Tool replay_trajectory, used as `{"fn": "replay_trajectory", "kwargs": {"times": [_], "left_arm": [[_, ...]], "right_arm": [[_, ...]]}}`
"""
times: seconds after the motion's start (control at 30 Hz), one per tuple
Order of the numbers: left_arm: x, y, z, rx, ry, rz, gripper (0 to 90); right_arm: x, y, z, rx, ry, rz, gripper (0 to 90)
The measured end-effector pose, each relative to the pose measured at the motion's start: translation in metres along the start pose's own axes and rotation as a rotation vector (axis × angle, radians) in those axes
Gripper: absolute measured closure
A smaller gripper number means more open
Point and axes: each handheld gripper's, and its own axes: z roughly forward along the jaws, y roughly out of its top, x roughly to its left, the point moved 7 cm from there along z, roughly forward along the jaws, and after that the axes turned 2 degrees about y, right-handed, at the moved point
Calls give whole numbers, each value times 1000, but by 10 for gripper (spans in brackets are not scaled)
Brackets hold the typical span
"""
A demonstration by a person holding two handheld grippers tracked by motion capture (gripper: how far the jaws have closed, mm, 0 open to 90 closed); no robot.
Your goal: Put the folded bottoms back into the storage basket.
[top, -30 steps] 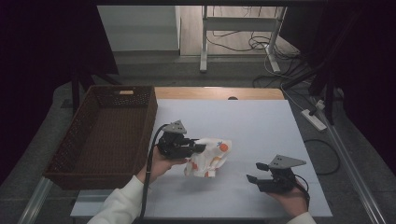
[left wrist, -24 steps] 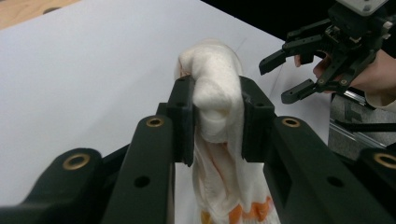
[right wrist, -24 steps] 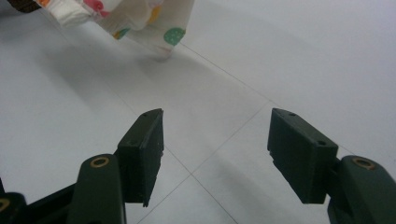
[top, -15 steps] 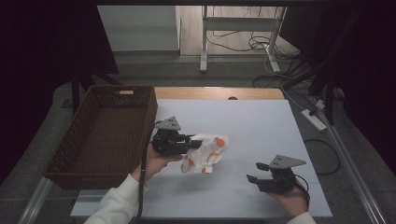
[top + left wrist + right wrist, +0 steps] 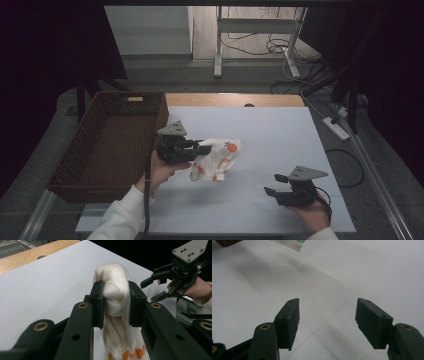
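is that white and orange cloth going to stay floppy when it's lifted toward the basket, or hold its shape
Probably floppy: the cloth sags in loose folds below the left tongs, which pinch a bunched part. It looks light, since that one small pinch carries it. It may drag or snag on the basket rim if carried low.

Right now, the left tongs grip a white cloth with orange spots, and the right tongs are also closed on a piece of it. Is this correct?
Not quite. The left tongs do grip the white cloth with orange spots, but the right tongs stand open and empty above the white table sheet, as the right gripper view shows.
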Motion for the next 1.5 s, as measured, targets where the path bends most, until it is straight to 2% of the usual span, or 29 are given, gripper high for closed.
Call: {"fn": "replay_trajectory", "kwargs": {"times": [0.93,1.5], "left_arm": [[14,9,-30,-70,32,-21,705],[21,12,-45,-96,46,-28,705]], "right_arm": [[0,0,0,0,-2,1,359],[-1,0,0,2,-2,0,358]]}}
